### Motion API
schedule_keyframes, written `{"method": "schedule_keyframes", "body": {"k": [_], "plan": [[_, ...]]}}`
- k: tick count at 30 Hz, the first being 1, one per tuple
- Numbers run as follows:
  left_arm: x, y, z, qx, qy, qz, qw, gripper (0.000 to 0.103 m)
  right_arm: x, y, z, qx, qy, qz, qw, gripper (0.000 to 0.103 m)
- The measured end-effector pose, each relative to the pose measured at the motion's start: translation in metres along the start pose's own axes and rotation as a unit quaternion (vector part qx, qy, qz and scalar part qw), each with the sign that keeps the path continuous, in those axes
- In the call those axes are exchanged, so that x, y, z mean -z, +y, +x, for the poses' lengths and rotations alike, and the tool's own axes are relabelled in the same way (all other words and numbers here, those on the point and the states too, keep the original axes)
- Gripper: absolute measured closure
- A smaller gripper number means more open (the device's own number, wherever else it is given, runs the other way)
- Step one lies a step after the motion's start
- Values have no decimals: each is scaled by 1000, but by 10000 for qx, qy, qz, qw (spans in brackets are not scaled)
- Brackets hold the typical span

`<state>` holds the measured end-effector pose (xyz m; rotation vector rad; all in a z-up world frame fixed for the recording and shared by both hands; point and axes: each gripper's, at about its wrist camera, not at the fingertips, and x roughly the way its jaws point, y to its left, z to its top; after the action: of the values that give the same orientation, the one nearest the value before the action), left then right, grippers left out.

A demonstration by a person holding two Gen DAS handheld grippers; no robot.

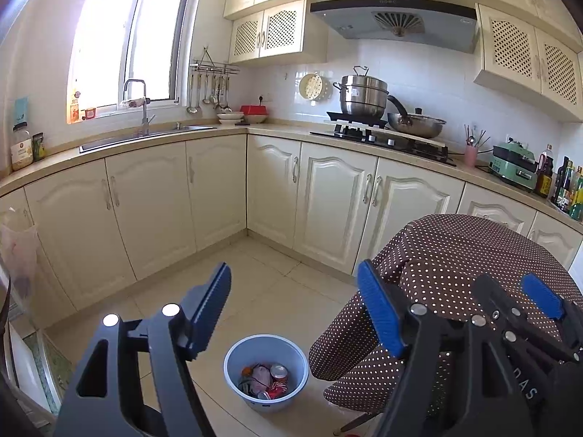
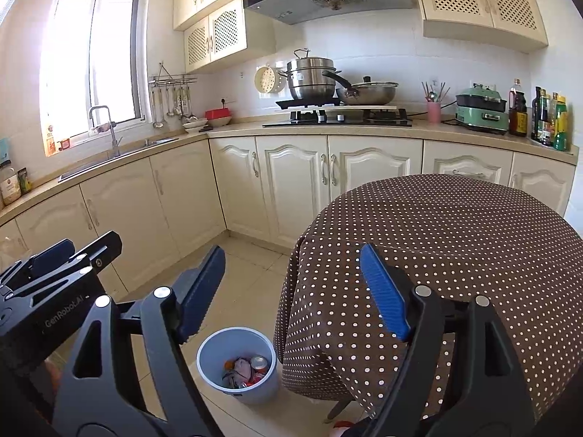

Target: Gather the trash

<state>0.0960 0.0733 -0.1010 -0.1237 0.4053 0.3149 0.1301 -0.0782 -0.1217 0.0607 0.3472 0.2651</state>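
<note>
Left wrist view: looks forward and slightly down between the left gripper (image 1: 295,306) fingers toward the kitchen corner, from mid-room.
Right wrist view: just beside it, same heading, facing the stove (image 2: 337,116) more squarely over the dotted table (image 2: 455,225).
Nearness: blue bin (image 1: 266,349) close below; cabinets farther off.
Shared: bin, table, sink (image 1: 145,136), stove, window (image 2: 91,54); each view catches the other gripper.

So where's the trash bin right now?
The blue bin stands on the tiled floor, low in both wrist views, just left of the polka-dot covered table, with cans and scraps inside.
</note>
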Motion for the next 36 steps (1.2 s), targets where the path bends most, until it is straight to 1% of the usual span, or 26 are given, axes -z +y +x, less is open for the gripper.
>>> {"method": "schedule_keyframes", "body": {"k": [36], "plan": [[2, -4, 0, -10, -100, 27, 9999, 32, 2, -5, 4, 12, -1, 30, 10000, 23]]}}
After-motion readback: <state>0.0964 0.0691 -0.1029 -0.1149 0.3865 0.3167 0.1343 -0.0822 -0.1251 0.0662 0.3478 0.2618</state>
